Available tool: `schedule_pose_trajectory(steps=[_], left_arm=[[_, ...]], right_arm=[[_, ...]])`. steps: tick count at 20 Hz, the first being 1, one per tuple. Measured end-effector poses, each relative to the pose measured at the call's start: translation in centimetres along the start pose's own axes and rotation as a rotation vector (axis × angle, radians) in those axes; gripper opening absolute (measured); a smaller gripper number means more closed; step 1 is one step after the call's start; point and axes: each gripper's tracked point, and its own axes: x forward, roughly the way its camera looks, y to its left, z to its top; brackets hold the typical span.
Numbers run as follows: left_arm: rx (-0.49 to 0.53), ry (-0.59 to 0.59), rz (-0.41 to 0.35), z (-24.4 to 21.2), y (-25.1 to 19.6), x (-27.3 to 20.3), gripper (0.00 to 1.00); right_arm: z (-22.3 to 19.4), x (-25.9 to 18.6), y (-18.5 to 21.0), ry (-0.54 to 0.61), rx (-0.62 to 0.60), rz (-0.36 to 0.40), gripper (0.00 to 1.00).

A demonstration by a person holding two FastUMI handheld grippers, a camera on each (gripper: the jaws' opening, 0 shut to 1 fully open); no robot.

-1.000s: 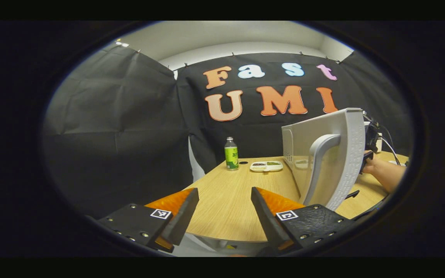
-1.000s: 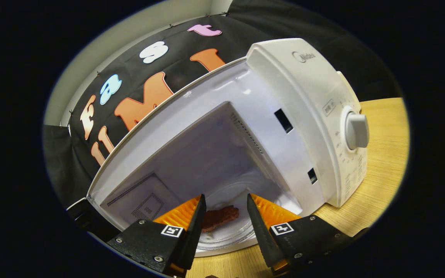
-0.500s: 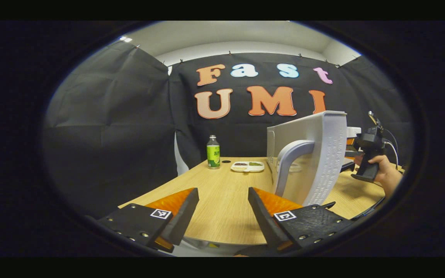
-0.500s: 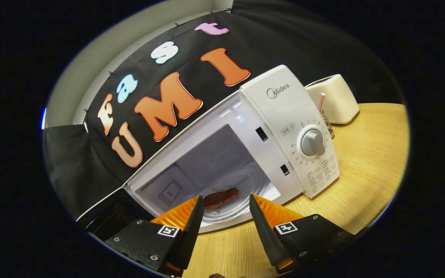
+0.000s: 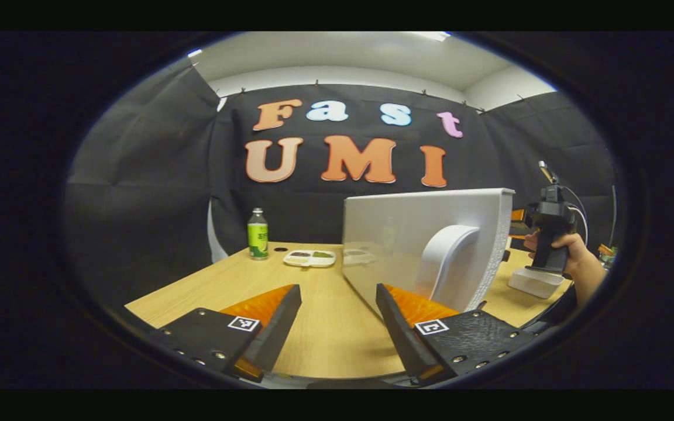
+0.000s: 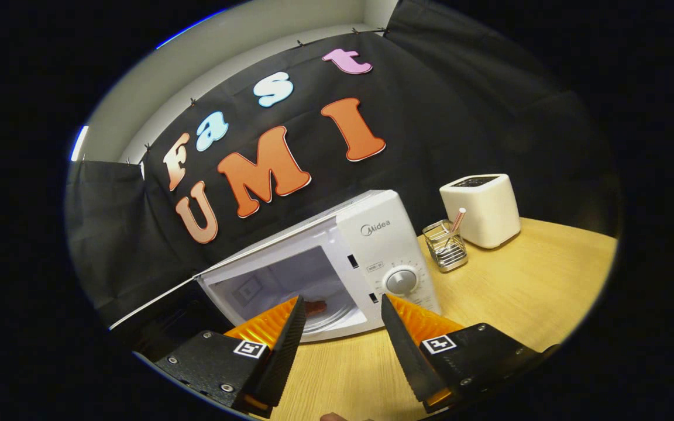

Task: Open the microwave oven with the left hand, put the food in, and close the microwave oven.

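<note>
Left gripper view, nearest first: your left hand-held gripper [image 5: 337, 316] hangs over the near edge of the desk [image 5: 325, 327], fingers spread apart, grasping nothing; just beyond its right finger stands the microwave door [image 5: 425, 245], swung open, outer face toward you, its curved handle [image 5: 445, 263] near the free edge; behind the door, at the right, your hand [image 5: 574, 266] holds the right hand-held gripper by its grip, with a clear shallow container [image 5: 536, 282] on the desk below it; farther back on the left, a white sectioned dish [image 5: 309, 258] and a green-labelled bottle [image 5: 257, 235], upright, near the cloth wall.

Right gripper view, nearest first: your right hand-held gripper [image 6: 340, 321] sits released above the desk [image 6: 524, 292], fingers wide, nothing between them; beyond the fingertips, the microwave oven [image 6: 372, 245], cavity open; the food [image 6: 315, 307], a reddish-brown piece, lies inside on the glass turntable [image 6: 337, 316]; the control dial [image 6: 401, 281] is on the panel to the cavity's right; farther right, a small wire holder [image 6: 443, 244] with a striped straw [image 6: 457, 220]; just behind it, a white toaster [image 6: 480, 209] near the wall.
</note>
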Motion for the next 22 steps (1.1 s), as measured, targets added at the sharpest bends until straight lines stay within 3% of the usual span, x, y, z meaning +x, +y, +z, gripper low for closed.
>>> schedule_pose_trajectory(steps=[3, 5, 6, 7, 8, 13, 19, 20, 22], left_arm=[[-0.013, 0.0, -0.069, -0.2, -3.0, 1.1, 0.79], [-0.009, 0.004, -0.112, -0.4, -5.1, 1.7, 0.69], [-0.005, 0.011, -0.129, -0.6, -6.0, 2.1, 0.59], [0.001, 0.012, -0.139, -0.6, -6.9, 2.5, 0.59], [0.005, 0.009, -0.147, -0.5, -7.6, 3.0, 0.5], [0.044, -0.012, -0.18, -0.1, -11.5, 5.5, 0.3], [0.04, -0.018, -0.295, 0.0, -16.6, 8.0, 0.17], [0.031, -0.008, -0.318, -0.2, -17.7, 8.4, 0.1], [0.038, 0.001, -0.332, -0.4, -19.1, 9.7, 0.1]], right_arm=[[2.4, -1.4, -1.4, -0.036, -0.055, 0.001, 0.81], [3.7, -2.6, -1.7, -0.059, -0.091, 0.02, 0.82], [4.2, -3.2, -1.8, -0.067, -0.113, 0.023, 0.82], [4.7, -3.9, -2.0, -0.077, -0.138, 0.038, 0.82], [5.2, -4.4, -2.2, -0.075, -0.172, 0.037, 0.82], [8.7, -7.4, -4.5, -0.146, -0.303, -0.005, 0.86], [9.2, -9.7, -6.7, -0.133, -0.348, 0.005, 0.86], [9.5, -10.0, -7.2, -0.139, -0.354, -0.005, 0.86], [9.9, -10.6, -7.7, -0.147, -0.372, -0.021, 0.86]])
